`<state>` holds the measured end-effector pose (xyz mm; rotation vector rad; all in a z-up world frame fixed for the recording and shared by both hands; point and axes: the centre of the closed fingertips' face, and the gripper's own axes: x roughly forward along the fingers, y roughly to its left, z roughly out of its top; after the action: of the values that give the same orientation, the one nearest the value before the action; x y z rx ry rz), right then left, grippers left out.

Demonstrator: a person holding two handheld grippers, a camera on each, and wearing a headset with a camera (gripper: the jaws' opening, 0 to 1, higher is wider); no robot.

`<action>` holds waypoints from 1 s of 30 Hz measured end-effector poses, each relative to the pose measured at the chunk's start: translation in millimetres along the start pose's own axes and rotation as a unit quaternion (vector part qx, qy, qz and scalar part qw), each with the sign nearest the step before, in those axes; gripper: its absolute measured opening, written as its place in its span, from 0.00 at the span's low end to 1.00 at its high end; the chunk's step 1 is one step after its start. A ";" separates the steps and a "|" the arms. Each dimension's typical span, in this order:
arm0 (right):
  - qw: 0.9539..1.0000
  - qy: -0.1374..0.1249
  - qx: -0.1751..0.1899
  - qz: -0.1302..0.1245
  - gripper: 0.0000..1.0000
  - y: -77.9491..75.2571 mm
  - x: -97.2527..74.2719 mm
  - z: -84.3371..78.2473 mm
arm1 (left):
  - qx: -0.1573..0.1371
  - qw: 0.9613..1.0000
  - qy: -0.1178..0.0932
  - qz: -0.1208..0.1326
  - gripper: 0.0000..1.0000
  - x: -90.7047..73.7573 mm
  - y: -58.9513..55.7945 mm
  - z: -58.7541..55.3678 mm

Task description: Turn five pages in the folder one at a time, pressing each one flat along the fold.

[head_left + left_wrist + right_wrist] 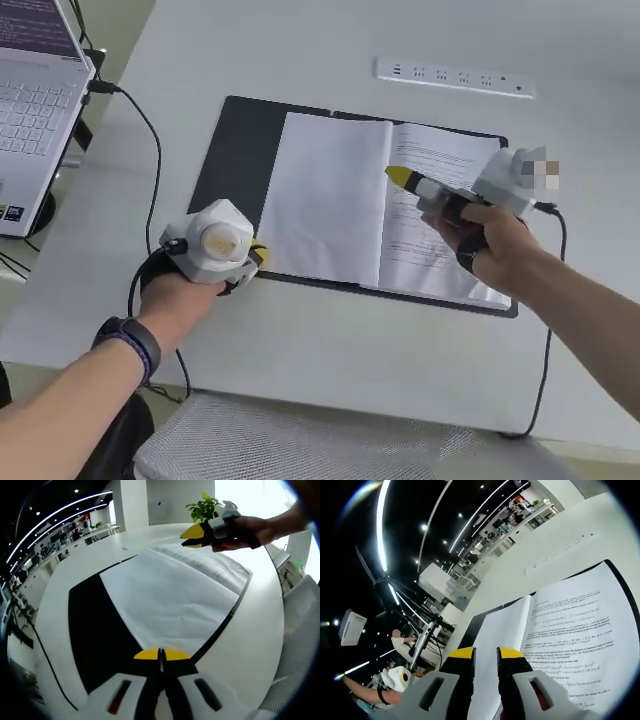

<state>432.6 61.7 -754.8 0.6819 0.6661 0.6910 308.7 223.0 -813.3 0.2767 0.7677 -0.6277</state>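
Your yellow-tipped right claw (400, 177) above the fold of the open black folder (235, 150); left claw (258, 255) at its near edge.

Black folder (240, 150) open, flat, pages (330, 200) white

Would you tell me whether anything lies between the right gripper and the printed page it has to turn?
Nothing visible does. The right gripper is over the printed page near the fold, and the left gripper sits apart at the near edge of the folder.
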 end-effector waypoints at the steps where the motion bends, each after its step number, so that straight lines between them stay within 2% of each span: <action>1: 1.000 -0.001 0.001 -0.002 0.12 -2.1 2.1 0.9 | -0.002 1.000 0.000 0.000 0.00 0.4 0.6 -0.2; 4: 1.000 -0.007 0.003 -0.012 0.04 -2.1 8.6 3.0 | -0.005 1.000 0.000 0.001 0.00 -0.4 0.3 -0.1; 7: 1.000 -0.006 0.003 -0.015 0.01 2.3 16.2 3.1 | -0.007 1.000 0.002 0.003 0.00 -1.0 -0.3 0.3; 12: 1.000 0.021 -0.009 -0.018 0.00 0.0 27.9 -3.1 | -0.006 1.000 0.005 0.003 0.00 0.4 0.2 -0.6; 15: 0.999 0.029 -0.004 -0.021 0.00 -5.5 32.2 -6.0 | -0.007 1.000 0.006 0.003 0.00 2.9 1.4 -1.8; 21: 0.998 0.050 -0.003 -0.027 0.00 -8.8 30.6 -20.1 | -0.008 1.000 0.008 0.004 0.00 4.6 2.7 -2.5; 27: 0.999 0.046 0.004 -0.014 0.00 -5.6 28.3 -17.0 | -0.009 1.000 0.008 0.005 0.00 5.9 3.1 -2.9; 30: 0.999 0.038 0.015 -0.010 0.00 -14.9 32.4 -10.6 | -0.010 1.000 0.008 0.006 0.00 5.8 3.2 -2.9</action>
<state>449.0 80.6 -782.3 0.6790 0.7543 0.6931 312.2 224.3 -819.5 0.2682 0.7865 -0.6060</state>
